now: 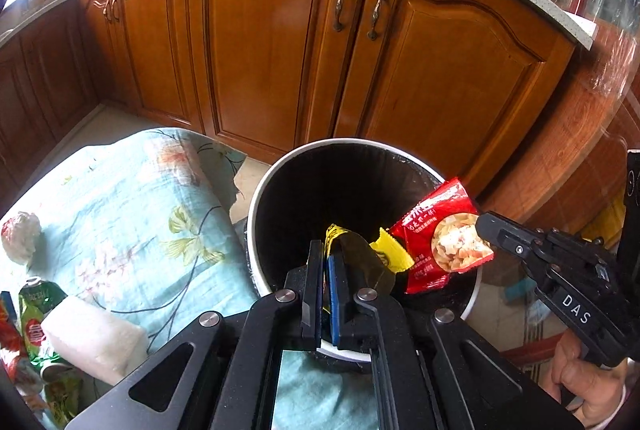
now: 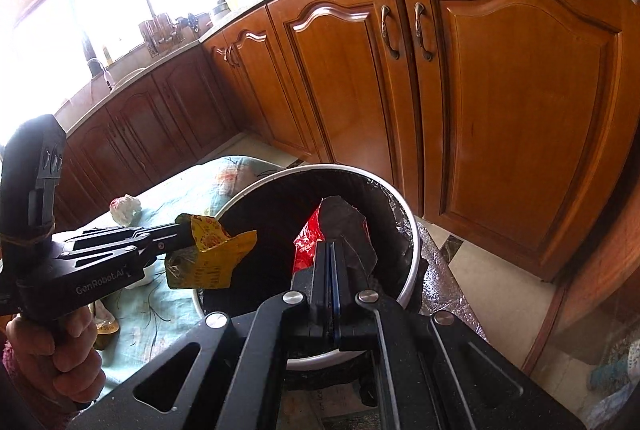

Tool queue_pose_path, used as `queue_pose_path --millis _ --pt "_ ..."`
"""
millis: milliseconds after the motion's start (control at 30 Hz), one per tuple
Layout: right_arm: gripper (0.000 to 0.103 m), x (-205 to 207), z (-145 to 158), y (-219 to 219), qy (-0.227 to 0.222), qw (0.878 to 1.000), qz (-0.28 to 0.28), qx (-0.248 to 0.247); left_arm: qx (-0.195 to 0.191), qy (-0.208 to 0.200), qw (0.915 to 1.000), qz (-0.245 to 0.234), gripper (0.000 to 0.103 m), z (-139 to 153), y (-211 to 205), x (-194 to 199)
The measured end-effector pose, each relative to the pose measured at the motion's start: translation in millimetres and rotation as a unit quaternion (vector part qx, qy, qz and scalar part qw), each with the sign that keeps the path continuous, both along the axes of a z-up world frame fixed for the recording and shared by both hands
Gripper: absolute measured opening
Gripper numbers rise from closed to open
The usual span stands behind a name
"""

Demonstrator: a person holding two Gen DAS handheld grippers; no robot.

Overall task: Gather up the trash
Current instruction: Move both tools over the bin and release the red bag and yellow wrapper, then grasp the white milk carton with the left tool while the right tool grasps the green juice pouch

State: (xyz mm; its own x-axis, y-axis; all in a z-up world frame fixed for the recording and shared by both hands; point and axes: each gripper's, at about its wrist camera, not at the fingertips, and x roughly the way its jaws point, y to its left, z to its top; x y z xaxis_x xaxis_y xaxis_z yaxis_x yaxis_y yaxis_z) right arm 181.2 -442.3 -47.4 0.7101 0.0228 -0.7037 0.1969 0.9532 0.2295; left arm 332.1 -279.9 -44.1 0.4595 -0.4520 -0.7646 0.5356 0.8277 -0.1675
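Left wrist view first: your left gripper [image 1: 326,270] is pinching a yellow wrapper [image 1: 390,254], jaws pressed together on its crumpled end, and it hangs right over the mouth of the bin [image 1: 262,189]. Swing to the right wrist view and your right gripper [image 2: 330,262] is clamped on a red packet [image 2: 308,246], silver lining showing, also above the black-lined opening. So you have two pieces of trash in the air at once, both inside the rim line, neither dropped yet. I'd call this the drop-off step, with both loads at the bin.

Next move, as I read it: spread the jaws and let each piece fall. The yellow wrapper sits nearer the desk-side rim, so nudge it a touch further over the hole before you let go, or it may catch the edge. Light film like this can cling to the pads, so a small shake may be wanted.

Out beyond the bin, there's more waiting on the flowered cloth [image 1: 132,197]: a crumpled white wad [image 1: 20,238], a white block [image 1: 92,338] and a green packet [image 1: 34,314] at the near left corner. Behind it all stand the wooden cabinets [image 1: 272,41].
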Motion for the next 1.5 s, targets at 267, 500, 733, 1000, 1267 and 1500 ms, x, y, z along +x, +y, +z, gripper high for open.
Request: queue_pose_path --millis 267,500,733,1000,1267,1500 --pt "0.035 2.6 -7.5 -5.6 0.011 1.0 -0.004 0.009 0.002 -0.003 1.0 0.007 0.041 -5.4 0.7 0.9" --pt "0.088 -15.1 -3.1 -3.7 -0.017 0.999 -0.01 0.036 -0.021 -0.002 0.9994 0.028 0.056 -4.9 27.1 -19.4" --pt "0.091 -39.2 8.5 15.1 -0.046 0.998 -0.018 0.047 -0.04 -0.003 0.9977 0.056 0.066 -8.7 68.6 -56.7" --pt "0.091 -50.0 12.8 50.9 -0.049 0.997 0.003 0.066 -0.045 -0.003 0.9948 0.091 0.067 -4.5 121.0 -94.8" --pt "0.092 -51.7 10.9 101.7 -0.04 0.995 0.05 0.078 -0.043 -0.005 0.9868 0.156 0.071 2.1 190.0 -132.1" --pt "0.092 -47.1 9.9 152.5 -0.031 0.991 0.103 0.078 -0.04 -0.001 0.9754 0.217 0.071 3.8 252.6 -160.4"
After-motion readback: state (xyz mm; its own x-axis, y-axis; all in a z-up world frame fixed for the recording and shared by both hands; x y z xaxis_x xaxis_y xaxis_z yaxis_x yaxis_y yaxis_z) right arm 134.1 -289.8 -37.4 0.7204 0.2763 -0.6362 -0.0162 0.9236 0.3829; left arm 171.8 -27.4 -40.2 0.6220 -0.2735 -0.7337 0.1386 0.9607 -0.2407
